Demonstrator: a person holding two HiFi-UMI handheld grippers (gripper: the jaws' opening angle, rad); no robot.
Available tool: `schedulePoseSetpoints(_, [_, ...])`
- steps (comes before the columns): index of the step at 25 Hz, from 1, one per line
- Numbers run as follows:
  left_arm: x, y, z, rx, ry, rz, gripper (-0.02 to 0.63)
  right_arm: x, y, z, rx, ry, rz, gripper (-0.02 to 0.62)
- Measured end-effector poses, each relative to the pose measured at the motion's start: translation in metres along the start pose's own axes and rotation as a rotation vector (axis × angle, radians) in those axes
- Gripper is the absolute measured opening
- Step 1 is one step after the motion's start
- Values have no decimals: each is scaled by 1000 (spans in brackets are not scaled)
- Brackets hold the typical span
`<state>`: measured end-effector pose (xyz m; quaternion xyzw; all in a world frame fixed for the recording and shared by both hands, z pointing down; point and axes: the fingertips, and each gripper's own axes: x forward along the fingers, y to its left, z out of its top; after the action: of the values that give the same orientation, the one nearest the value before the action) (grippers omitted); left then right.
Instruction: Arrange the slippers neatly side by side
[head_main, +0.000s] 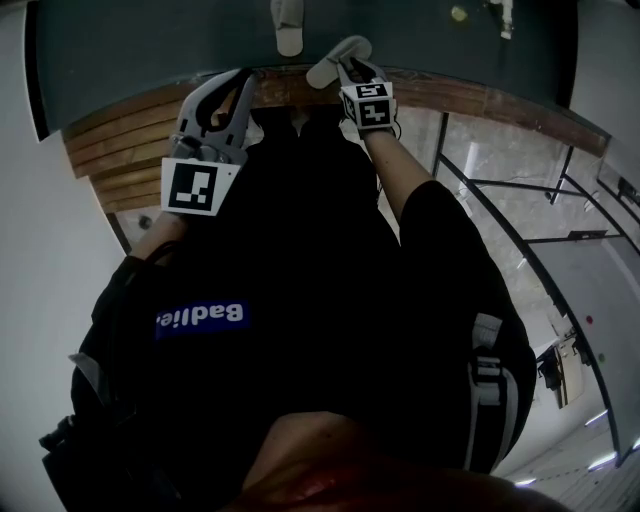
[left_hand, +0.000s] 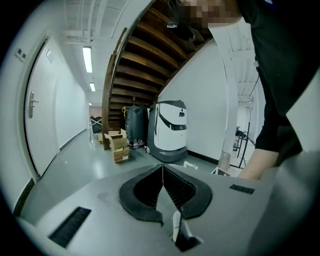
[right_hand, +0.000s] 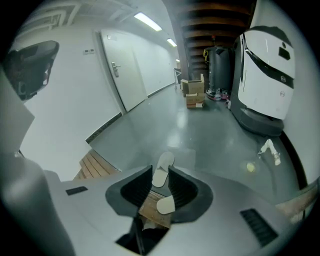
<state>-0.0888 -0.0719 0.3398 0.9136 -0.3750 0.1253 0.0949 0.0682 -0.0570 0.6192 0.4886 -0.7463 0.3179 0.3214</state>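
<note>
- Right tool (right_hand: 160, 186) has its jaws parted. The near slipper (right_hand: 166, 204) lies in the gap against the 3 o'clock pad, and bare wood shows between it and the other pad, so nothing is clamped.
- Left tool (left_hand: 162, 172) has its jaws pressed together with nothing between them.
- The far slipper (right_hand: 163, 169) lies on the grey floor (right_hand: 200, 135), at 12 o'clock from the near one and apart from it. The near one sits at the edge of the wooden step (right_hand: 151, 210).
- A blue patch (head_main: 200, 316) on the black shirt carries white letters, seemingly "Badlie". The logo on the white machine (right_hand: 265, 65) is too small to read.
- The head view cuts off the far slipper's upper end, and the right tool covers the near slipper's rear.
- Open floor stretches toward 12 o'clock, with cardboard boxes (right_hand: 194, 92) far off and the machine at 2 o'clock.
</note>
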Motion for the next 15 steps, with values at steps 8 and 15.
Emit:
schedulePoseSetpoints(8, [28, 4, 2, 9, 31, 20, 0, 56, -32, -28, 59, 95, -14, 103])
schedulePoseSetpoints(15, [62, 1, 4, 0, 36, 24, 0, 91, -51, -59, 134, 168, -32, 103])
